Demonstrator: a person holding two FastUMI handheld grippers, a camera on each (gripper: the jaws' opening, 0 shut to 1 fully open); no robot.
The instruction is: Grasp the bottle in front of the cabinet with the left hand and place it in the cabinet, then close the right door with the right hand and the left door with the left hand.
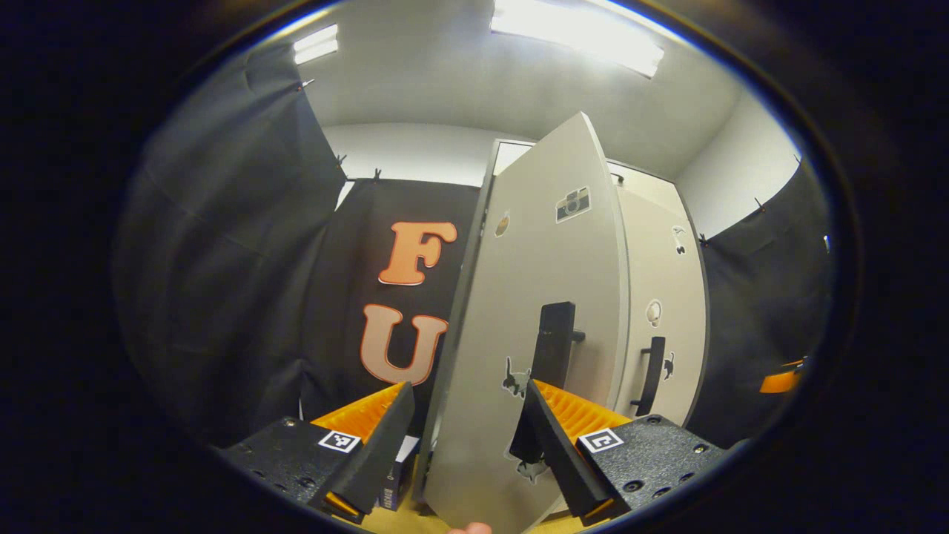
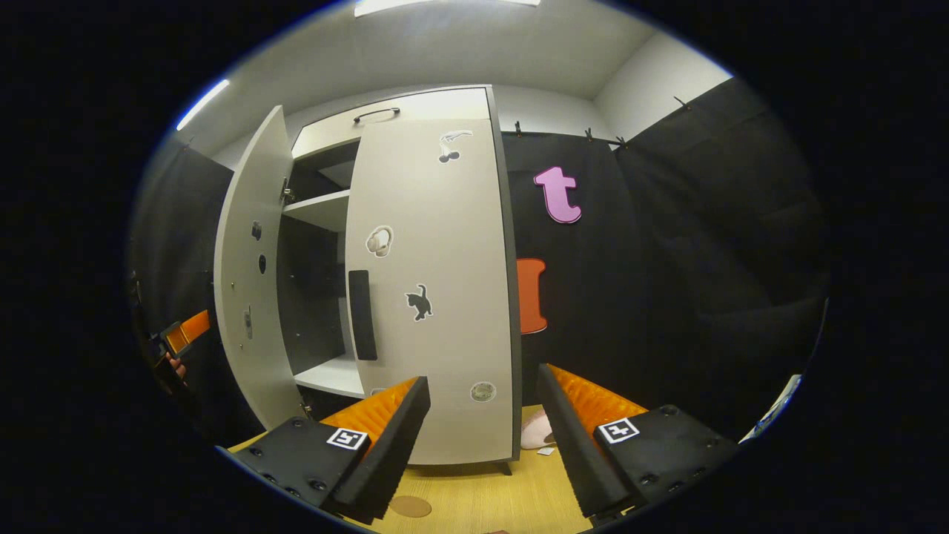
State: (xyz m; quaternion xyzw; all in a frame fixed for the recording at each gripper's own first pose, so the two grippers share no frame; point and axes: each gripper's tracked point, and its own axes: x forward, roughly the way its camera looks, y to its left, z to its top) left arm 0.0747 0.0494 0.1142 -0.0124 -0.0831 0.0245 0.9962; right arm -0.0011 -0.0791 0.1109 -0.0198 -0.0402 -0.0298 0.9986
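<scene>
The cabinet (image 2: 415,104) is tall and pale, dark-edged, standing on a wooden floor (image 2: 482,497) against the black booth wall. In the right gripper view its right door (image 2: 434,297) lies flush and closed, with a dark vertical handle (image 2: 359,314) near its inner edge and small stickers on its face, among them a black cat (image 2: 419,302). The left door (image 2: 248,282) stands swung out from the cabinet's left edge, and the gap shows dark compartments with pale shelves (image 2: 322,210). The bottle cannot be made out on those shelves, so its place cannot be told. The right gripper (image 2: 480,400) hangs with its fingers spread apart and nothing between them, in front of the closed door's lower part. In the left gripper view the left gripper (image 1: 468,408) has its fingers wide apart on either side of the open left door's (image 1: 534,297) free edge, near the door's dark handle (image 1: 552,345); whether either finger touches the panel cannot be told. The left gripper also shows, small, at the far left of the right gripper view, beside the open door.
</scene>
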